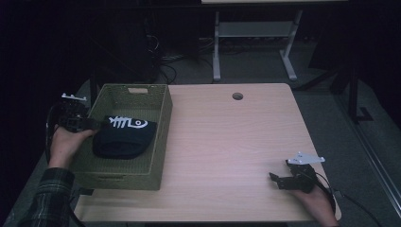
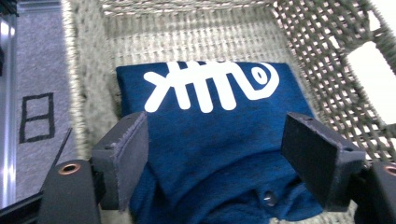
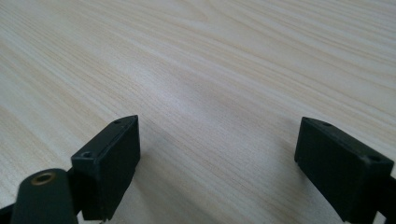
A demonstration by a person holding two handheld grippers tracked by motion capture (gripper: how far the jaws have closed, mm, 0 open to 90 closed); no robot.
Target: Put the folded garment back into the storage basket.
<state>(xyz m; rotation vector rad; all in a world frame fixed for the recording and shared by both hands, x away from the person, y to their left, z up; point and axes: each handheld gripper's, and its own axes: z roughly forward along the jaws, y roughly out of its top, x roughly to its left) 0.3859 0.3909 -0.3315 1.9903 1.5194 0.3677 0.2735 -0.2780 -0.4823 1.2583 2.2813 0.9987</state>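
Dark surroundings frame a pale wooden table (image 1: 227,151) with a round cable hole (image 1: 237,96) near its far edge and a woven olive-green basket (image 1: 161,142) standing on its left part. Over that basket's left wall hangs the left gripper (image 1: 97,125), its 2 black jaws spread wide; in the left gripper view its pads (image 2: 126,158) stand to either side of a folded navy garment (image 2: 219,140) with a white fish-skeleton print (image 2: 210,84), and neither pad presses the cloth. The garment lies on the basket floor, roughly at its middle, print toward the far wall. This reads as the release step of putting the folded garment away: it is down and free of the jaws. The right gripper (image 1: 279,180) rests low over bare table near the right front corner, well apart from the basket, its jaws likewise spread with nothing between them, as the right gripper view shows over plain wood grain (image 3: 196,70). Next, I judge, the left hand (image 1: 66,144) should draw the gripper up and back over the left wall without snagging the cloth or the weave, leaving the fold undisturbed.
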